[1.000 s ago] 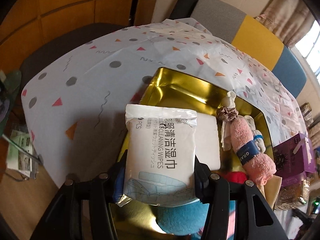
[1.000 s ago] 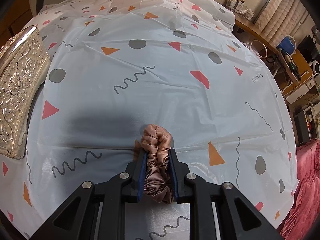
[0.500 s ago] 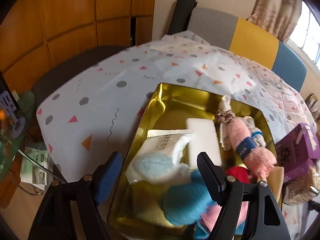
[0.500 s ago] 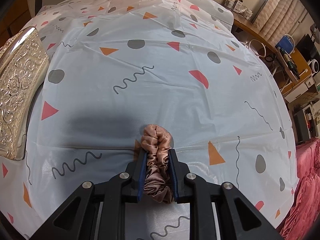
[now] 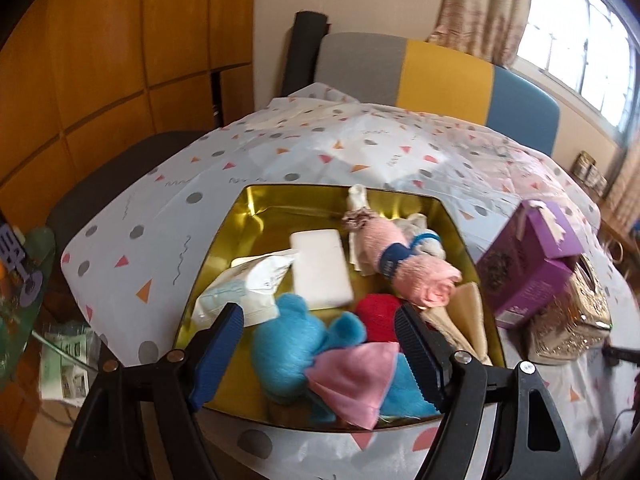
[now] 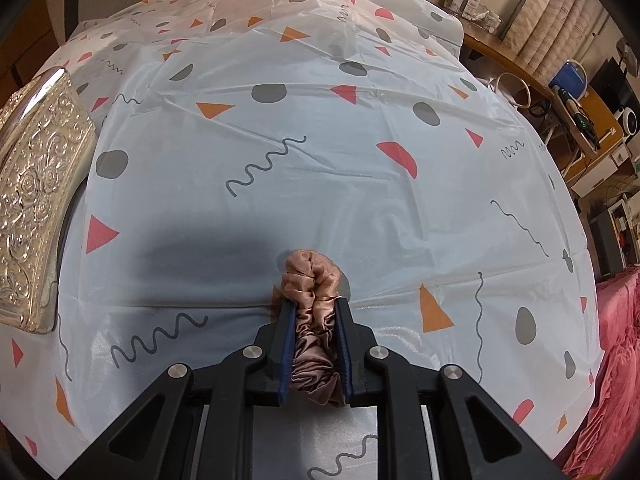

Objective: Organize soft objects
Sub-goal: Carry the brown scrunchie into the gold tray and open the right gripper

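My left gripper (image 5: 320,320) is open and empty, raised over the near end of the gold tin tray (image 5: 256,204). In the tray lie a white pack of cleaning wipes (image 5: 248,288), a white pad (image 5: 320,266), a rolled pink towel with a blue band (image 5: 404,258), a blue plush toy (image 5: 296,340), a red soft item (image 5: 378,318) and a pink cloth (image 5: 356,376). My right gripper (image 6: 316,312) is shut on a brown satin scrunchie (image 6: 312,276), held just over the patterned tablecloth (image 6: 320,140).
A purple box (image 5: 528,264) and a glittery gold container (image 5: 572,320) stand right of the tray. An embossed silver lid (image 6: 36,184) lies at the left in the right wrist view. A striped chair (image 5: 440,76) stands behind the table.
My left gripper opened and let the wipes pack fall into the tray, then drew back and up. My right gripper has held still with the scrunchie.
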Demonstrator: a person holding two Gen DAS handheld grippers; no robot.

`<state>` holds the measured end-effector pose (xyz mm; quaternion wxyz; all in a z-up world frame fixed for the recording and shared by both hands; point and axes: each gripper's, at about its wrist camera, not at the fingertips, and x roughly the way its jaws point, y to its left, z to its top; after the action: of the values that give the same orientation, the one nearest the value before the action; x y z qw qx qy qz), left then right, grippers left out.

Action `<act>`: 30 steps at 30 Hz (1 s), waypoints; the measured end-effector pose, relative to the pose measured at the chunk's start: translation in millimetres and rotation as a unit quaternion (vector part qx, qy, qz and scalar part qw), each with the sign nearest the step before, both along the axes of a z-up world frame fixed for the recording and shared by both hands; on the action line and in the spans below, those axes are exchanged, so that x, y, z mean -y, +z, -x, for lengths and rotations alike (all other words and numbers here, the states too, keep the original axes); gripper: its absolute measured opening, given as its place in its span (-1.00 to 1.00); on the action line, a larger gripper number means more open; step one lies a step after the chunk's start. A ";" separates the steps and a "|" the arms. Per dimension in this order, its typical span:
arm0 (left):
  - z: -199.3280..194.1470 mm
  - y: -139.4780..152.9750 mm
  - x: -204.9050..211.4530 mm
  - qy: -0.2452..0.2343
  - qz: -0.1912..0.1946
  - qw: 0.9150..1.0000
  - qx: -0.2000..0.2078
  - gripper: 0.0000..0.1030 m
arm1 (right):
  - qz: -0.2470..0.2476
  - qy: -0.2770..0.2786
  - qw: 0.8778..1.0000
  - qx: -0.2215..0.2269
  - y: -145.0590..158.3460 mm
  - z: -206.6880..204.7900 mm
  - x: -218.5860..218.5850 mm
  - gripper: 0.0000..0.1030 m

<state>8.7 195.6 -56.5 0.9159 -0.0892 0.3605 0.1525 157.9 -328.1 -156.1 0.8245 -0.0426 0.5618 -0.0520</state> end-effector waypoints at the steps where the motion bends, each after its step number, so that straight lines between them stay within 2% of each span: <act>1: 0.4 1.2 2.7 -0.005 -0.001 1.000 0.002 0.52 | -0.002 -0.002 1.000 0.000 0.0 -1.4 -0.1 -0.67; 6: 2.2 6.4 13.4 -0.021 -0.008 1.000 0.006 0.52 | -0.043 -0.017 0.999 0.000 2.0 -10.3 -0.6 -0.67; 11: 4.3 9.9 18.2 -0.031 -0.008 0.999 0.008 0.52 | -0.063 -0.013 0.998 0.001 3.6 -24.2 -16.8 -0.67; 15: 6.5 10.1 19.4 -0.036 -0.010 0.999 0.007 0.52 | -0.090 -0.029 0.995 0.022 15.9 -35.1 -24.2 -0.67; 24: 8.5 5.5 17.7 -0.039 -0.006 0.999 0.002 0.53 | -0.099 -0.007 0.992 0.073 74.2 -70.2 -48.1 -0.67; 30: 10.6 2.0 15.6 -0.037 -0.005 0.999 -0.001 0.52 | -0.101 0.064 0.985 0.122 130.0 -89.8 -103.2 -0.67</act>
<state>-1.9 179.9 -54.6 0.9209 -0.0712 0.3639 0.1205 247.7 -224.9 -26.0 0.8884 0.0122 0.4558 0.0530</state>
